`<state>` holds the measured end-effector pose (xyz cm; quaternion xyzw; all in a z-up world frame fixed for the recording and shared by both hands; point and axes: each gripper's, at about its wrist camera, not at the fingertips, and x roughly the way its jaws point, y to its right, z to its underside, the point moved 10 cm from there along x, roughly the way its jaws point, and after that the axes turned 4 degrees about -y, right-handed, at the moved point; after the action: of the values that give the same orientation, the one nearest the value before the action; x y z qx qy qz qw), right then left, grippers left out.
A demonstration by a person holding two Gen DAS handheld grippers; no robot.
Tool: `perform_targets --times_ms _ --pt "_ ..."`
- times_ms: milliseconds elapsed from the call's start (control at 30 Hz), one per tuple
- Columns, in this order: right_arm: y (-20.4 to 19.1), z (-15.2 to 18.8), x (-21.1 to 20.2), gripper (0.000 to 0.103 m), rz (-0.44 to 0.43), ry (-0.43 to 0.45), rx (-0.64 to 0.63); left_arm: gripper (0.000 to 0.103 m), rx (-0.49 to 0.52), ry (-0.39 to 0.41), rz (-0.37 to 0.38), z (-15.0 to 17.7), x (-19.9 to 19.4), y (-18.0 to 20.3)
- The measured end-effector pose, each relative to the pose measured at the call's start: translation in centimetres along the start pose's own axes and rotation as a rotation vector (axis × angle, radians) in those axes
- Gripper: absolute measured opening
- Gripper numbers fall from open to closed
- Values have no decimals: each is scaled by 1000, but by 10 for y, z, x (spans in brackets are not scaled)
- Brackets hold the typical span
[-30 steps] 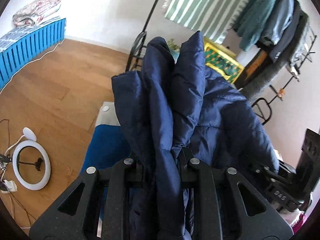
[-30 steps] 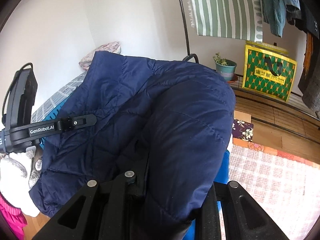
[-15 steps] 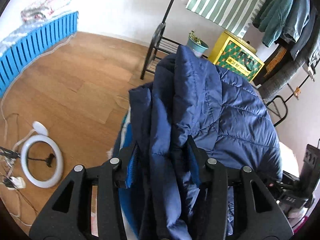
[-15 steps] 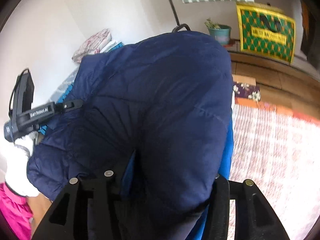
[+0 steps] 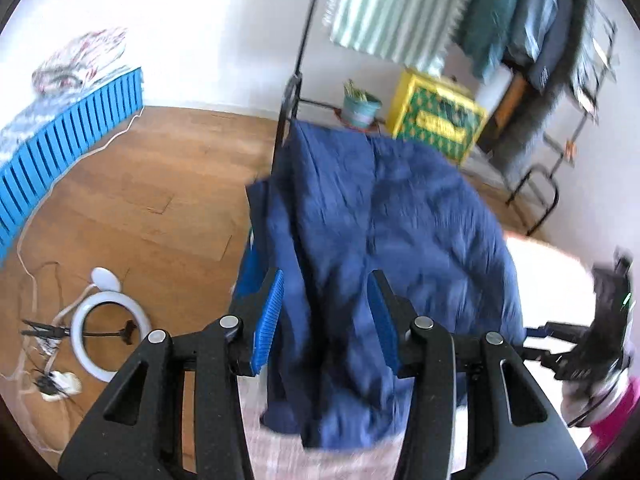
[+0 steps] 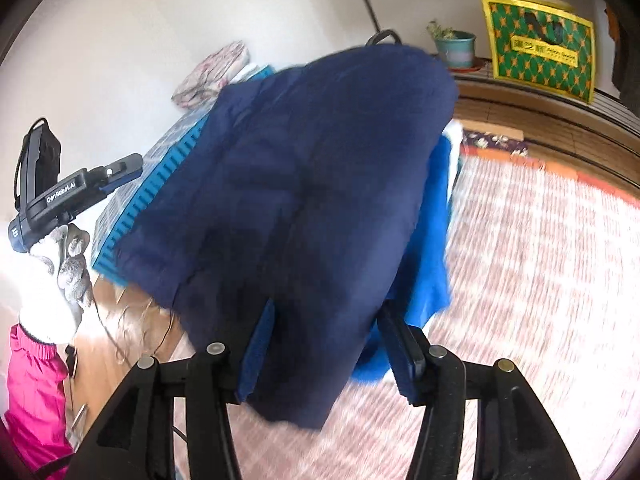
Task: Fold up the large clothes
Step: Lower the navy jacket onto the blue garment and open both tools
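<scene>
left tool (image 5: 326,316) parted, opened | right tool (image 6: 326,344) parted, opening | quilted navy jacket (image 5: 400,216) between

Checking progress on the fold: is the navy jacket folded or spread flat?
Folded: the jacket lies doubled over itself in layers, a bunched mound.

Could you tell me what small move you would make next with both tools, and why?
Probably draw both back clear of the navy jacket. The left tool and right tool have just been opening; their pads stand apart with the fabric loose between them, so the fold looks laid down.
</scene>
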<state>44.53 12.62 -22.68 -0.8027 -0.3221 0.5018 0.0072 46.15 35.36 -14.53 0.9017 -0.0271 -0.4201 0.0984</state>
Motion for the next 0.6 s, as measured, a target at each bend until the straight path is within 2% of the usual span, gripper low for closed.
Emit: perform_targets --times_ms 133,300,433,600 --pt "-12 6 5 57 75 -3 -61 47 21 -78 -117 35 32 -9" --pt "-26 16 10 49 53 -30 -69 47 -28 -130 -225 54 61 -30" --pt "-32 20 -4 47 113 -17 -129 47 -60 -82 -229 53 38 -21" --pt "-42 28 -43 48 143 49 -150 47 -53 13 -239 47 -15 1"
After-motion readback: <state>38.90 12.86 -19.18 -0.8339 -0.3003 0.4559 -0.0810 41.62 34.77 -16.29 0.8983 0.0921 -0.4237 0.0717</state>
